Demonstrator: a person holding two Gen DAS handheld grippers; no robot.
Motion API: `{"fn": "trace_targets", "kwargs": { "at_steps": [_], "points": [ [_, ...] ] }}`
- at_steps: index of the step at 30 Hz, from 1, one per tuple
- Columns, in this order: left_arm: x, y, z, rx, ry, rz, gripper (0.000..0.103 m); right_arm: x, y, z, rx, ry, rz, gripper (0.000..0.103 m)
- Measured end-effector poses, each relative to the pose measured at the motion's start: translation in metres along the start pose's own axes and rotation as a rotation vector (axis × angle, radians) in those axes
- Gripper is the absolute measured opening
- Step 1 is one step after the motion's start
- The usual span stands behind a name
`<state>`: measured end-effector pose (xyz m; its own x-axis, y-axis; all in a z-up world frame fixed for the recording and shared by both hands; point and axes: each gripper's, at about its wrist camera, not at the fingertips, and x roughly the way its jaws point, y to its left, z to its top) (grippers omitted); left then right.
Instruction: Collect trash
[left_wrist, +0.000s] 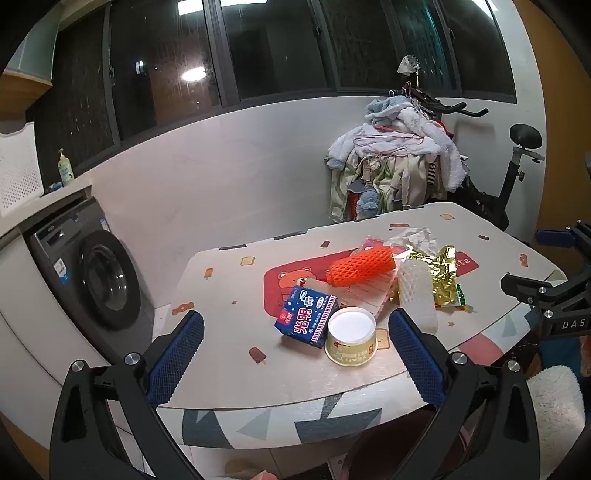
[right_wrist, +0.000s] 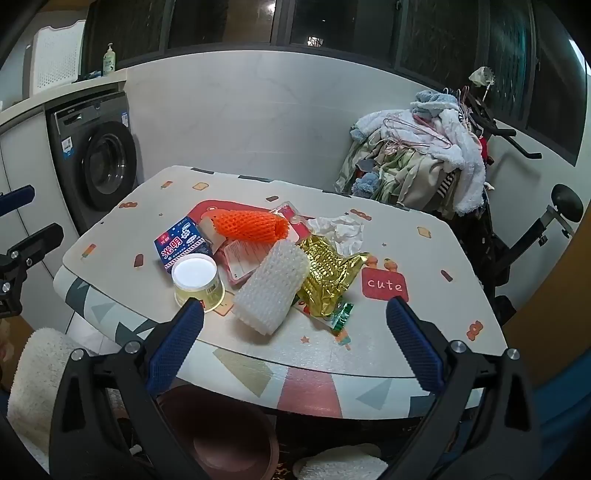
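A heap of trash lies on the table (left_wrist: 229, 302): a blue milk carton (left_wrist: 306, 320), a round yellow cup with a white lid (left_wrist: 351, 336), an orange foam net (left_wrist: 362, 266), a white foam net (left_wrist: 417, 291), a gold foil wrapper (left_wrist: 443, 277), a crumpled tissue (left_wrist: 413, 234) and pink packaging (left_wrist: 365, 295). The right wrist view shows the same carton (right_wrist: 181, 243), cup (right_wrist: 197, 282), orange net (right_wrist: 251, 225), white net (right_wrist: 271, 291), foil (right_wrist: 328, 277) and tissue (right_wrist: 340, 229). My left gripper (left_wrist: 295, 325) is open, short of the carton and cup. My right gripper (right_wrist: 295, 314) is open, short of the white net.
A washing machine (left_wrist: 92, 273) stands left of the table. A pile of clothes (left_wrist: 395, 162) and an exercise bike (left_wrist: 513, 173) are behind it. Under the table's front edge sits a brown bin (right_wrist: 225, 432). A fluffy white cushion (right_wrist: 40, 373) lies low on the left.
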<state>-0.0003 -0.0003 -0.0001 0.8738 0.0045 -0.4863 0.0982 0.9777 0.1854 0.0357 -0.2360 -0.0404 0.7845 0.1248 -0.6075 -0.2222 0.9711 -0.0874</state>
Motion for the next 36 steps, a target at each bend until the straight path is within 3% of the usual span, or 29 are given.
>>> {"fn": "trace_targets", "kwargs": {
  "at_steps": [36],
  "points": [
    [0.004,0.002,-0.010,0.011,0.005,0.009,0.098,0.003,-0.007,-0.010,0.035,0.012,-0.005,0.097]
  ]
}}
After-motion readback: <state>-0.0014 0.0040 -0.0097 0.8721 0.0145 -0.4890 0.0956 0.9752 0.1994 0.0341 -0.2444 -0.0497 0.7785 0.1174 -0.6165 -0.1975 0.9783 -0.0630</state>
